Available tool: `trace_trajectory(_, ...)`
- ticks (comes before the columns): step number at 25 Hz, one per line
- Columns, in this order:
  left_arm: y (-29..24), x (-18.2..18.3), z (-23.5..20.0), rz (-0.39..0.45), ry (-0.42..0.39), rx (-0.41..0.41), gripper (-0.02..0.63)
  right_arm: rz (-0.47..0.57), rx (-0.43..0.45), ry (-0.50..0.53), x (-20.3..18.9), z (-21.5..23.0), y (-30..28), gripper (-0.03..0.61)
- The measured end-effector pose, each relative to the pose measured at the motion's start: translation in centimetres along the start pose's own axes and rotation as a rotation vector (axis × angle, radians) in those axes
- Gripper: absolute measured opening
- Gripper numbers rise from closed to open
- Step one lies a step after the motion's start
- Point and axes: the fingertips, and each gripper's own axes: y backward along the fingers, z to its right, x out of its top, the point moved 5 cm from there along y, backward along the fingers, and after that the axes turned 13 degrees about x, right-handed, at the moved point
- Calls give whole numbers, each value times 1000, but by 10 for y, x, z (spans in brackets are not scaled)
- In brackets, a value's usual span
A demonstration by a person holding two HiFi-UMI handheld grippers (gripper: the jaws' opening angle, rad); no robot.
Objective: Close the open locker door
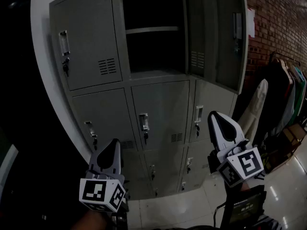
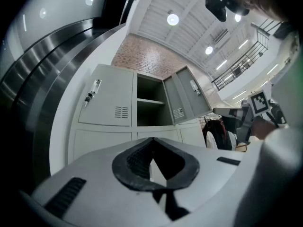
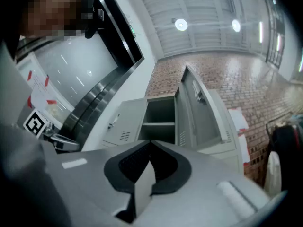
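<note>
The open door (image 1: 216,32) sits in the top row of the locker bank (image 1: 158,114), toward its upper right corner. It lies above the right tool (image 1: 216,116) and a little to that tool's right. The left tool (image 1: 115,145) hangs lower and well off to the left, under the closed doors of the middle rows, so we judge the right tool the nearer one for the push.

The door's long axis runs upright. It appears hinged along the right edge of the compartment (image 1: 153,13) and stands swung out toward us and to the right. To shut it, its free edge would have to travel leftward and back into the frame.

Both tools have their jaws pressed together with nothing between them, and neither touches the lockers.

The door is plain grey sheet metal, like the rest of the bank. It has vent slots (image 1: 196,59) low on its hinge side and a latch plate (image 1: 236,27) high near its free edge. Behind it the compartment is dark, with one shelf (image 1: 152,30) across it and nothing that we can make out inside.
</note>
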Motion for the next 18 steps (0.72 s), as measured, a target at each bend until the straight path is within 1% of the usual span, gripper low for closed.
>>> trace_trajectory(1, -8, 6, -7, 18, -13, -7, 5, 7, -31, 27, 7, 5, -8, 0)
trace_trajectory(2, -15, 13, -14, 34, -25, -13, 5, 13, -60, 52, 14, 9, -16, 18)
trace_trajectory(4, -29, 23, -26, 61, -49, -24, 5, 27, -111, 96, 29, 20, -29, 77)
trace_trajectory(6, -42, 31, -33, 82, -64, -37, 5, 33, -160, 137, 44, 35, -33, 100)
trace_trajectory(8, -55, 35, -33, 95, -59, -56, 5, 30, -213, 161, 57, 55, -30, 116)
trace_trajectory(10, -64, 37, -31, 102, -42, -68, 5, 34, -255, 160, 69, 77, -23, 151)
trace_trajectory(13, -75, 42, -29, 121, -31, -60, 5, 52, -283, 148, 82, 106, -16, 177)
trace_trajectory(15, -82, 43, -26, 123, -27, -51, 5, 49, -290, 139, 84, 120, -12, 188)
trace_trajectory(18, -92, 47, -18, 119, -22, -49, 5, 19, -272, 107, 77, 136, -12, 193)
